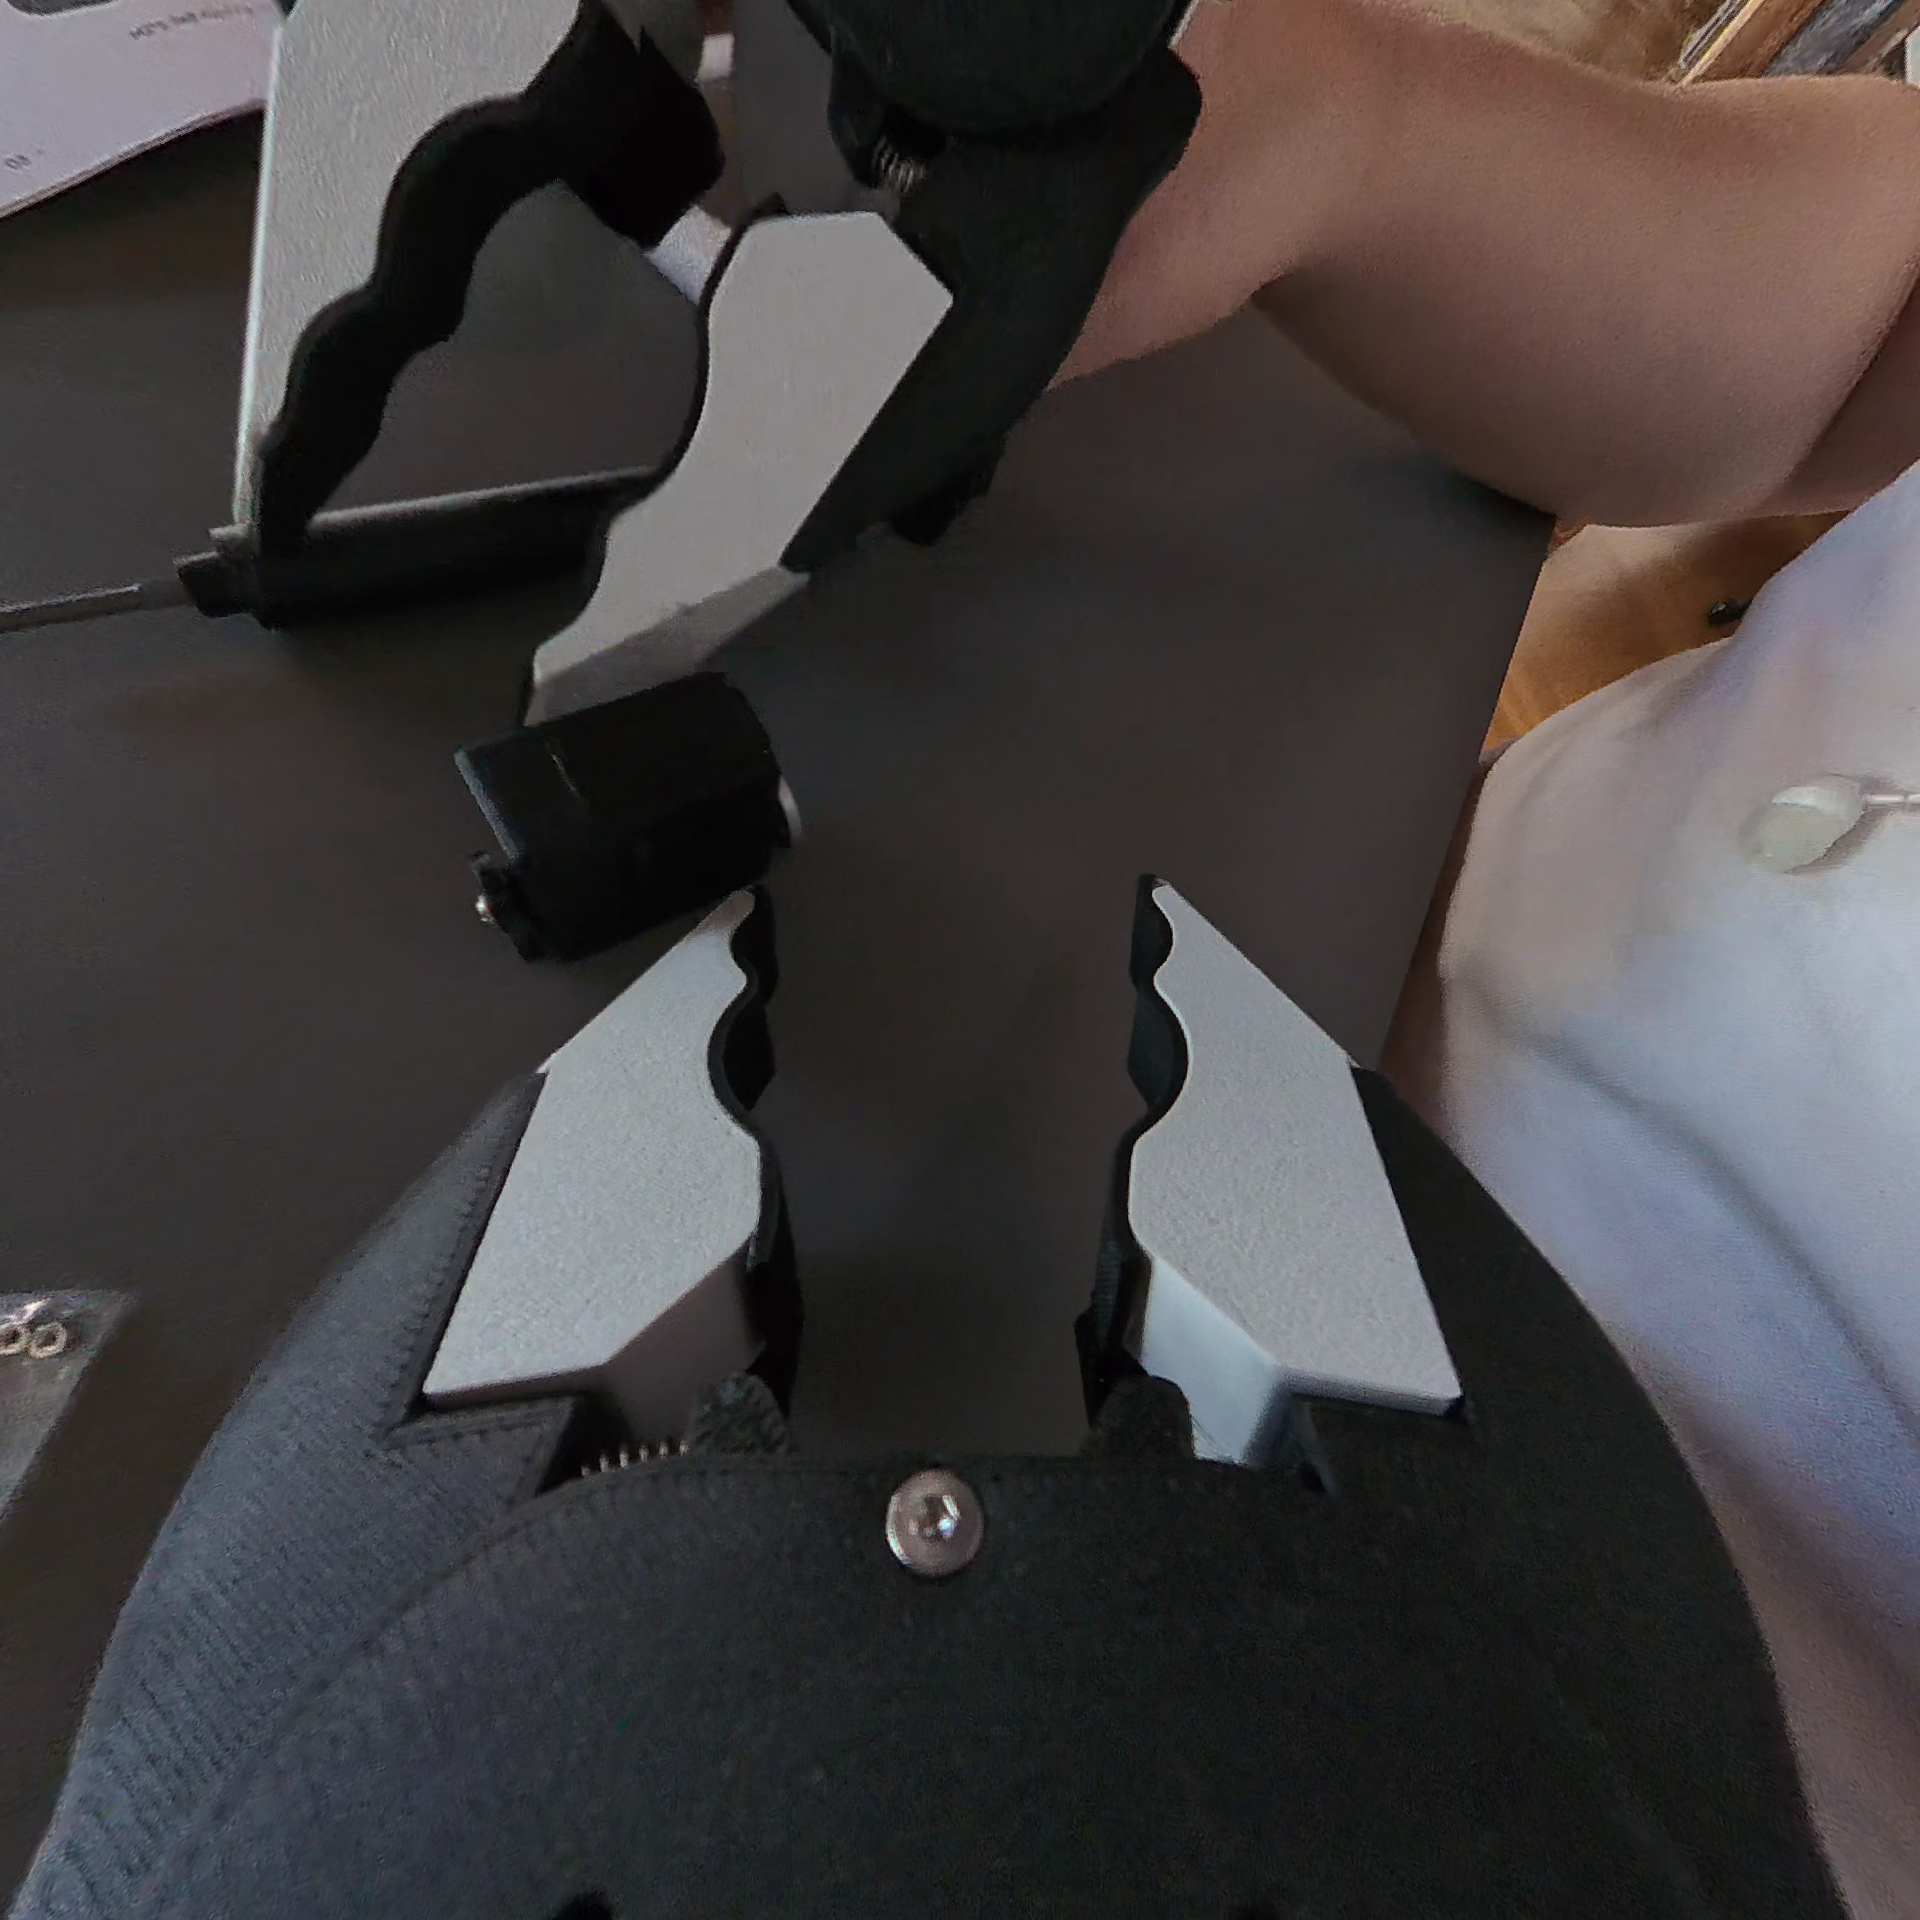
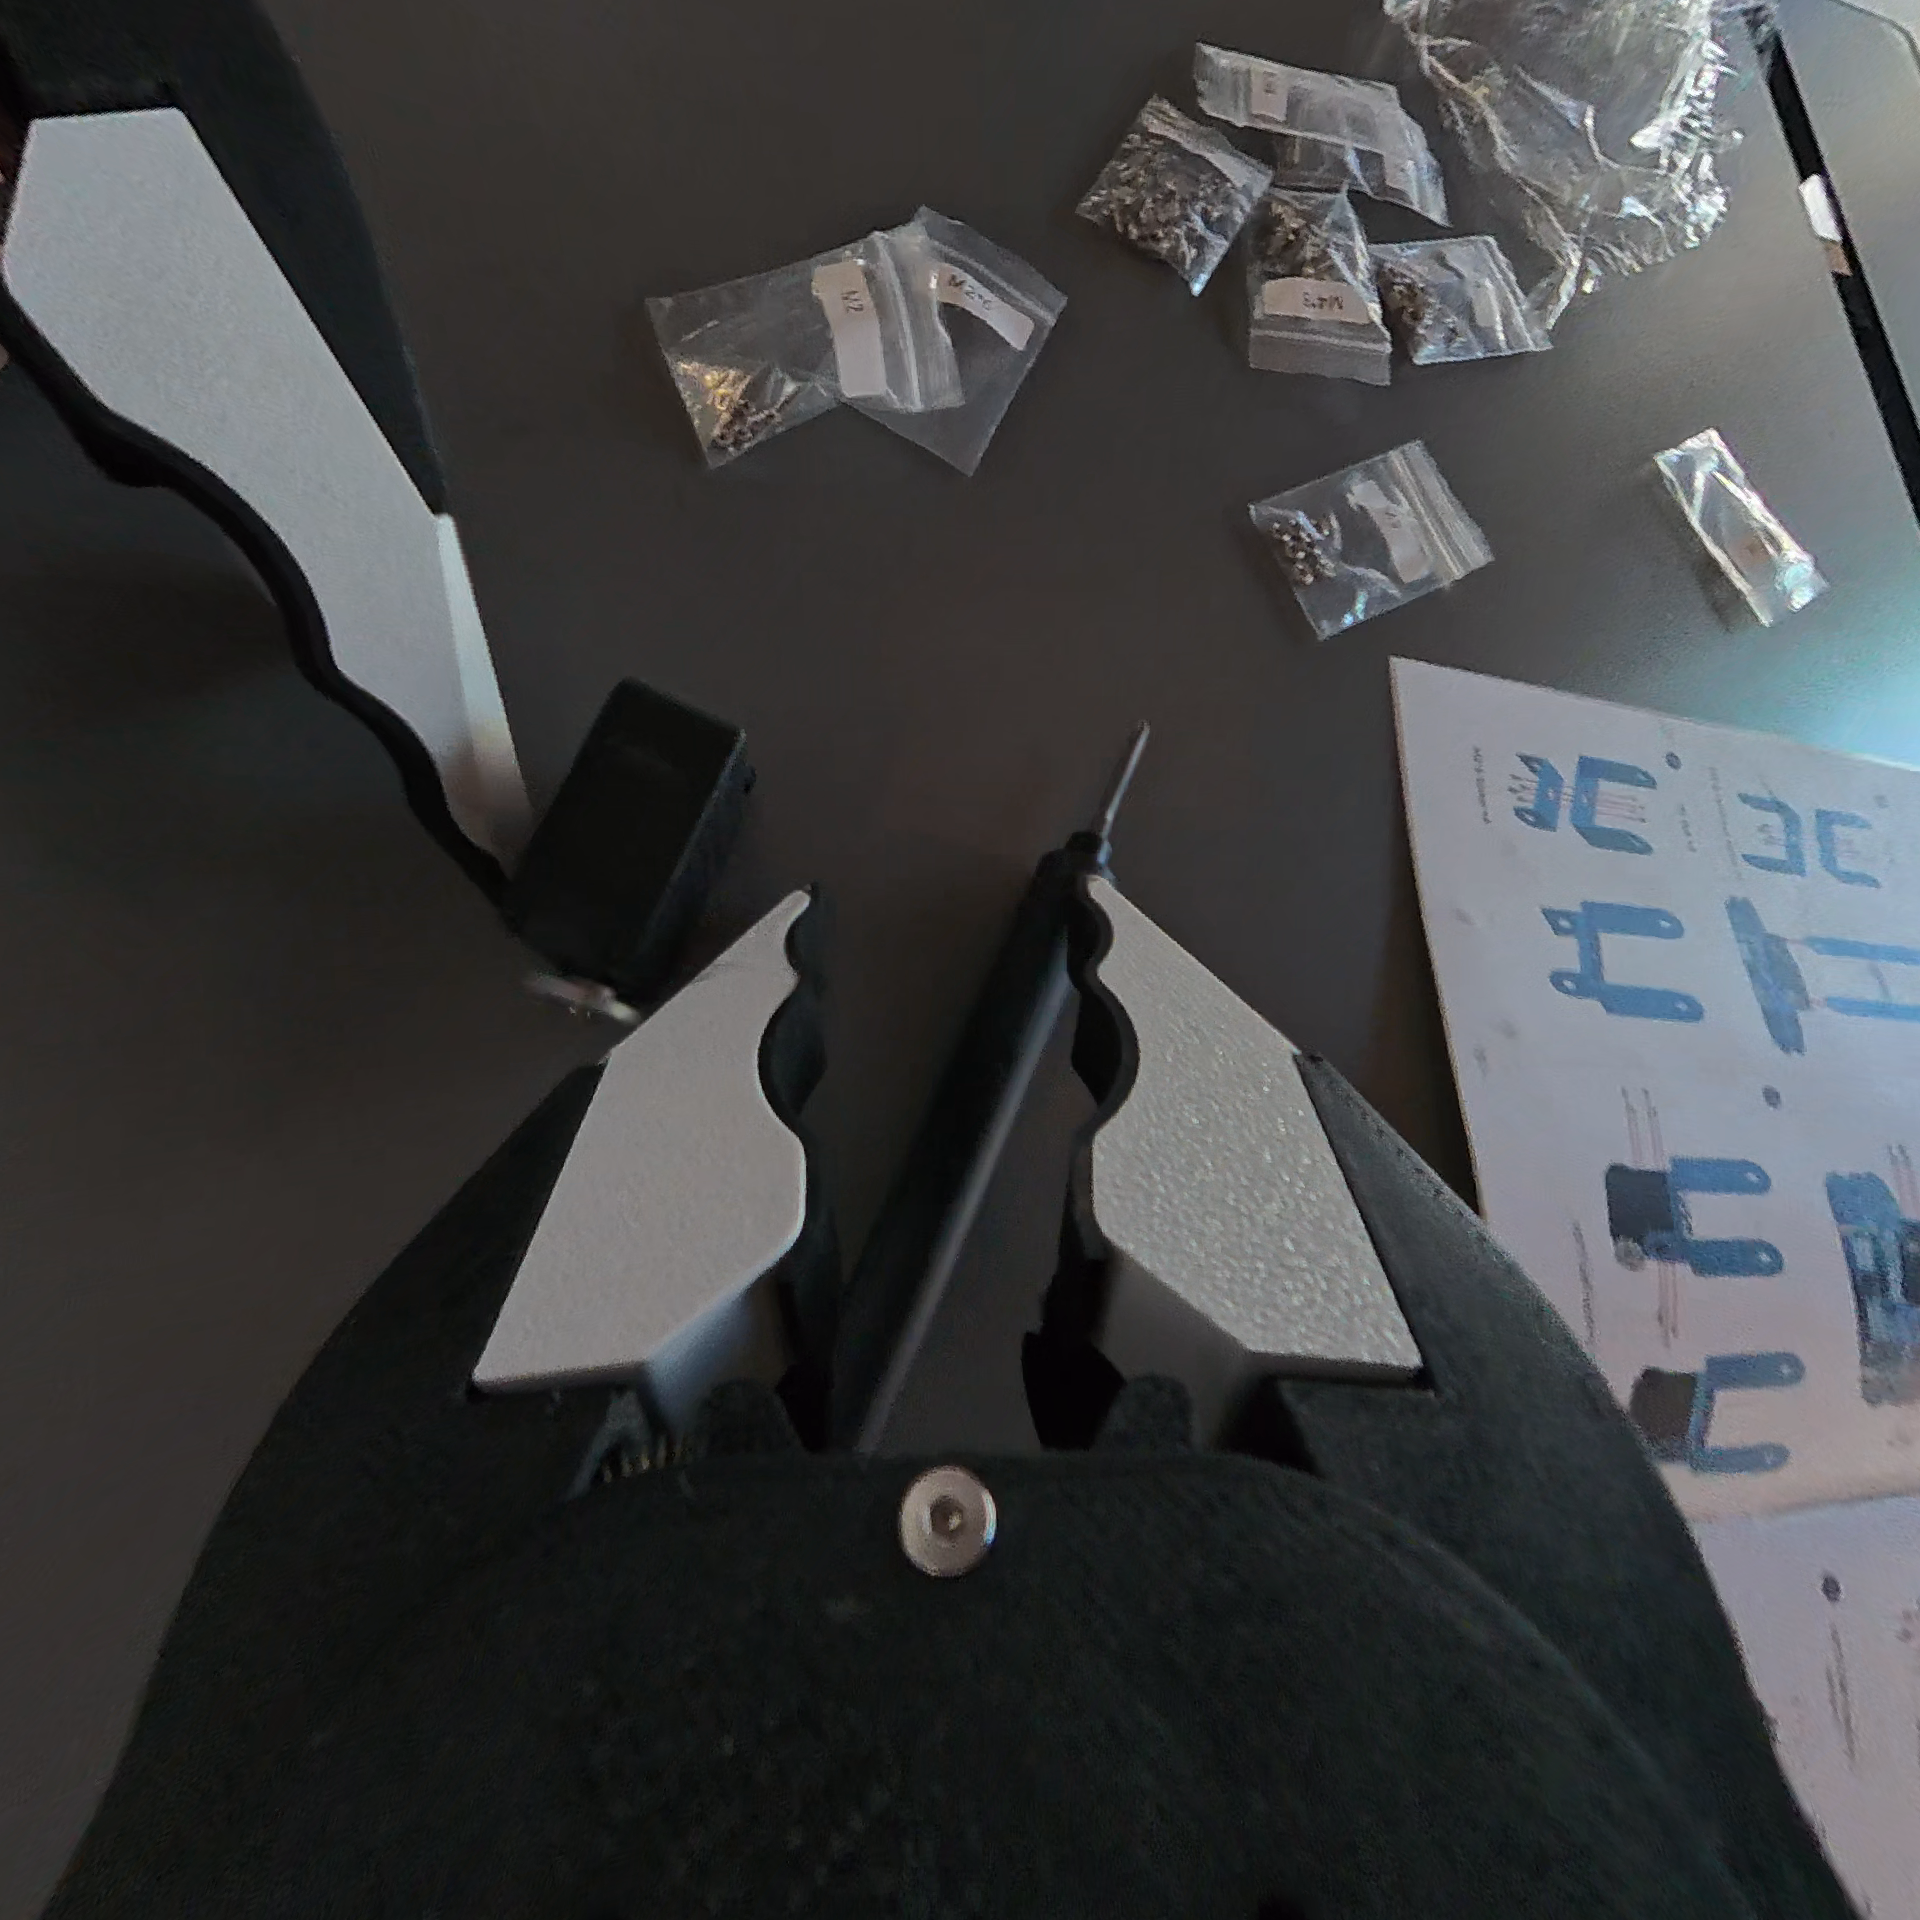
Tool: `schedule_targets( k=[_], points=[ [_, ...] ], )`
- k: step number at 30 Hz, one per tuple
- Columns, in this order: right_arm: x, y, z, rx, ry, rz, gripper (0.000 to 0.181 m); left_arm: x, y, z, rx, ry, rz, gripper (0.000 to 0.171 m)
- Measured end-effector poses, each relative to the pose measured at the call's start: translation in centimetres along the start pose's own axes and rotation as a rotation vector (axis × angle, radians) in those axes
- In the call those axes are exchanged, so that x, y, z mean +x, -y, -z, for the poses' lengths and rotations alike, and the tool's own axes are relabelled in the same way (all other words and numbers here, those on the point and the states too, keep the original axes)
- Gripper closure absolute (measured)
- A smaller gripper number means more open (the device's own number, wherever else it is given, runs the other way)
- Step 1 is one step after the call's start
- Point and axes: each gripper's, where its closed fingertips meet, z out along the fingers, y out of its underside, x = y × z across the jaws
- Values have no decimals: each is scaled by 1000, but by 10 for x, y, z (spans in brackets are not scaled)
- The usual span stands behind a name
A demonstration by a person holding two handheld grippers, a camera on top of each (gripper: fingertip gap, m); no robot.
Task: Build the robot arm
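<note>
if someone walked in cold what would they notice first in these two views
Probably the small black block lying on the dark table, just past the left gripper, whose jaws are open and empty. Next, the right gripper with a thin dark screwdriver lying along its right finger, tip forward. Beyond it, clear bags of screws lie scattered, with a printed instruction sheet at the right.

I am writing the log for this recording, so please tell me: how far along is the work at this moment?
Done: one screw sits at the end of the black block. In hand: the right hand-held gripper appears to grip a screwdriver diagonally; the left hand-held gripper is open and empty beside the block. Left: the screwdriver tip is apart from that screw, and the screw bags lie untouched.
</note>
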Motion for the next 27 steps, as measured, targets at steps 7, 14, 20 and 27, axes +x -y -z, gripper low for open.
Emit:
schedule_targets(
  k=[7, 14, 20, 27],
  points=[
    [-29, 28, 55, 301, 148, -396, 137, 0, -10, 12, -5, 43, 37, 103],
    [-61, 12, 15, 149, 210, -384, 145, -21, -13, 37, 61, 148, 96, 105],
    [-51, 14, -4, 105, 119, -278, 160, -44, -25, 67, 111, 225, 163, 109],
    [-53, 18, -13, 85, 154, -276, 147, -55, -25, 105, 180, 292, 202, 108]
  ],
)
